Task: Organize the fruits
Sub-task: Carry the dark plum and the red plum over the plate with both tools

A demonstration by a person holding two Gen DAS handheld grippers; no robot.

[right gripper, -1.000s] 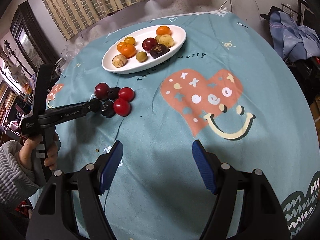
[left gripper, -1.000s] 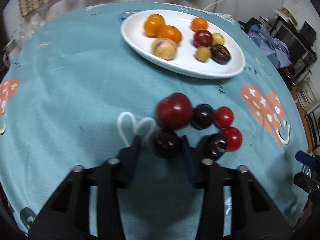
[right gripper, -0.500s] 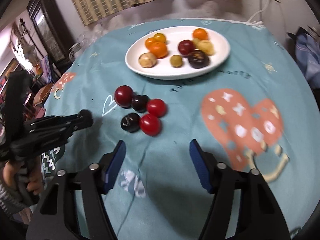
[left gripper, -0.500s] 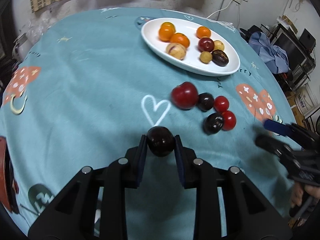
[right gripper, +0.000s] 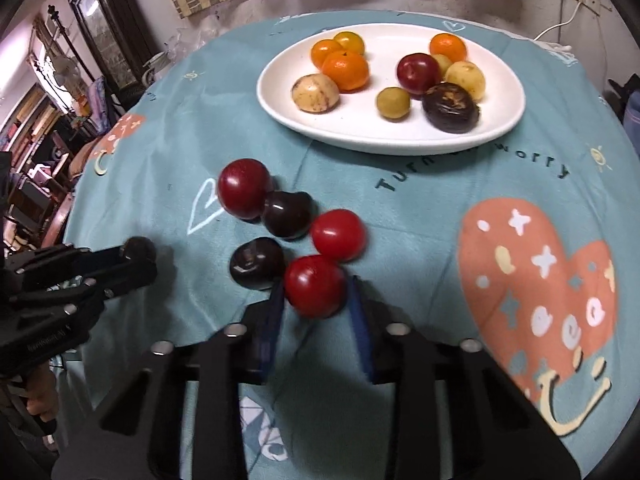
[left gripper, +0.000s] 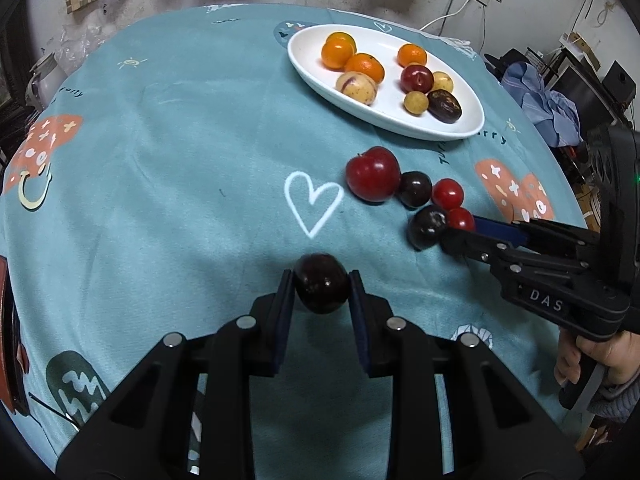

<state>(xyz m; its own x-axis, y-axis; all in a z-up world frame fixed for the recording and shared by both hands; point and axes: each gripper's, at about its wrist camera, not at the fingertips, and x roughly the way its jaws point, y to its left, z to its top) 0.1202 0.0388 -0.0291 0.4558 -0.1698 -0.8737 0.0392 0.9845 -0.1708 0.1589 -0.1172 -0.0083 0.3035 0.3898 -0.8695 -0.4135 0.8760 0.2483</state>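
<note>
My left gripper (left gripper: 321, 285) is shut on a dark plum (left gripper: 321, 288) and holds it above the teal cloth. My right gripper (right gripper: 316, 294) has its jaws around a red cherry tomato (right gripper: 315, 285) on the cloth, pads close against its sides. Beside it lie a dark plum (right gripper: 257, 263), a second red tomato (right gripper: 338, 235), another dark plum (right gripper: 287, 214) and a big red plum (right gripper: 244, 188). The white oval plate (right gripper: 504, 120) behind holds oranges, yellow fruits, a red plum and a dark fruit. The right gripper also shows in the left wrist view (left gripper: 460, 229).
The round table has a teal cloth with a white heart outline (left gripper: 313, 204) and an orange heart print (right gripper: 536, 280). Clothes and furniture stand past the table's right edge (left gripper: 548, 100). A cabinet stands at the far left (right gripper: 100, 20).
My left gripper has lifted the dark plum away from the cluster and drawn back. My right gripper has moved in to the cluster and narrowed around the near red tomato.
</note>
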